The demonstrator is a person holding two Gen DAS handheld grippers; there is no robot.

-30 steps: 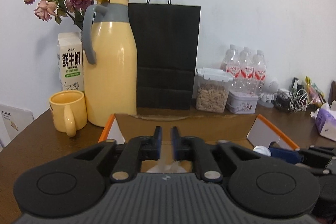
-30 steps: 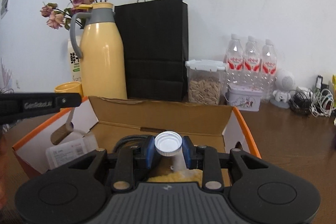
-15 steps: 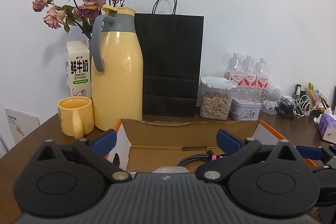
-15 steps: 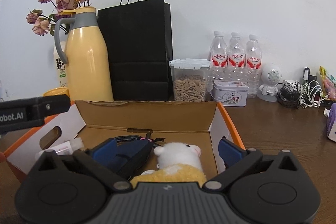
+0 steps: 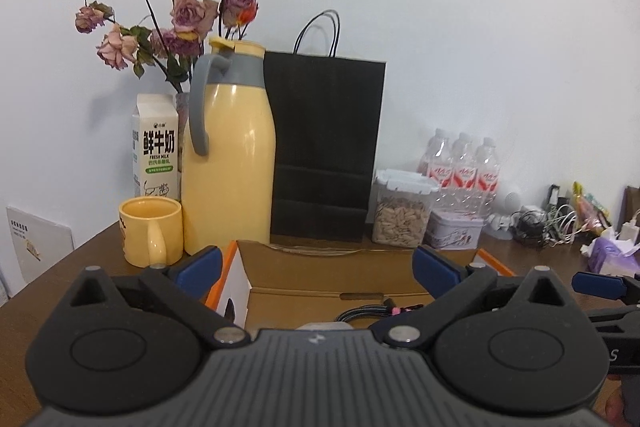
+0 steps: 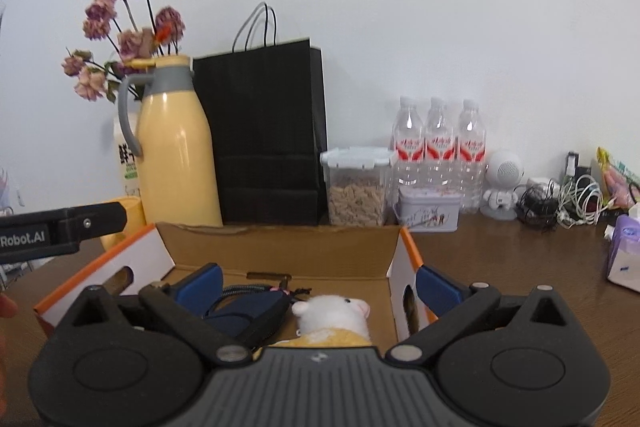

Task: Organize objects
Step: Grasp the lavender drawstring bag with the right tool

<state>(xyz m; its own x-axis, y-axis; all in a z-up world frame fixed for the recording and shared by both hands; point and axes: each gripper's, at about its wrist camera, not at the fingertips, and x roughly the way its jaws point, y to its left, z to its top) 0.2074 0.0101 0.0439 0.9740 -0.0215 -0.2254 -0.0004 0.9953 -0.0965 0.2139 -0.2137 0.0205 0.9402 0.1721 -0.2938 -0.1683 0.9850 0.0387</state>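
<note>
Both pairs of jaws are being held spread wide with nothing between them: the left gripper [image 5: 316,269] and the right gripper [image 6: 318,283] are each being kept just above the open cardboard box [image 6: 280,247]. Inside the box, a soft toy [image 6: 334,311] with a white head and yellow body is lying beside a dark blue pouch [image 6: 256,311], and a braided cable [image 5: 360,311] is resting near the back wall. The toy is judged to be light and squashy, best pinched across the body; the pouch is limp and likely to sag, so its thick middle is being favoured; the cable is floppy and is better taken in a bundle. Compared with a second earlier, both pairs of jaws are now standing open where they were nearly closed, the white bottle cap is no longer being gripped on the right, and both views are being taken from slightly further back.
</note>
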